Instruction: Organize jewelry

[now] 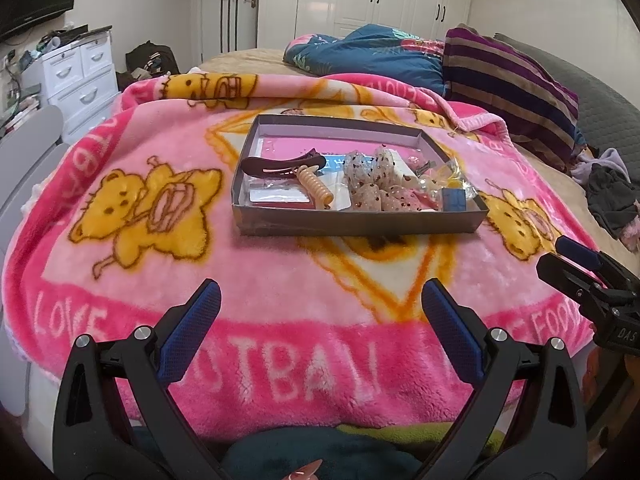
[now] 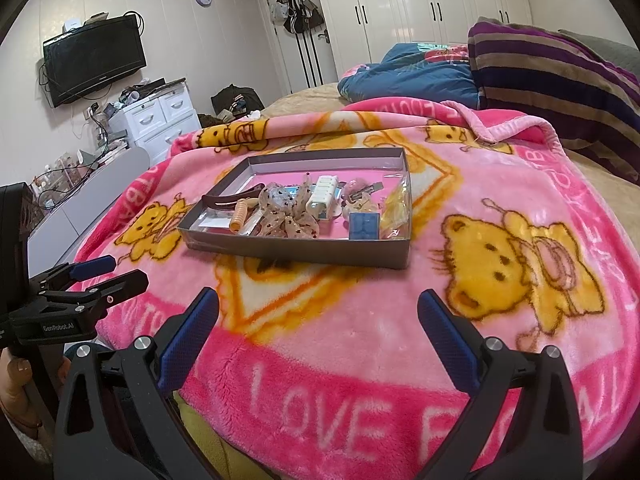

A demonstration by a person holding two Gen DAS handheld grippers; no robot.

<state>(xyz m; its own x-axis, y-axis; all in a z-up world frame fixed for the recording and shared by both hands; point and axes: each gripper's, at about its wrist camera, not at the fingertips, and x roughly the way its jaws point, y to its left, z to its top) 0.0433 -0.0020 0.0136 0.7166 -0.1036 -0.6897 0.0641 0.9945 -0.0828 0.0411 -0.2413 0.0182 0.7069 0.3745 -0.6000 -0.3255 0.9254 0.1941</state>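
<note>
Tray (image 1: 360, 224) lies well beyond both grippers' spread fingers (image 1: 192, 332).

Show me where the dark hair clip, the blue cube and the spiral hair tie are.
Dark hair clip (image 1: 280, 163): left wrist view, middle of its long body.
Blue cube (image 2: 363, 225): right wrist view, front face.
Spiral hair tie (image 1: 316, 187): left wrist view, middle of the coil.

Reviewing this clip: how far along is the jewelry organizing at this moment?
Already done: little is visibly sorted. The hair clip, spiral hair tie, spotted bow and blue box lie mixed together in the grey tray on the pink blanket. In hand: nothing; the left gripper and right gripper are open, short of the tray. Left: apparently all the sorting.
</note>
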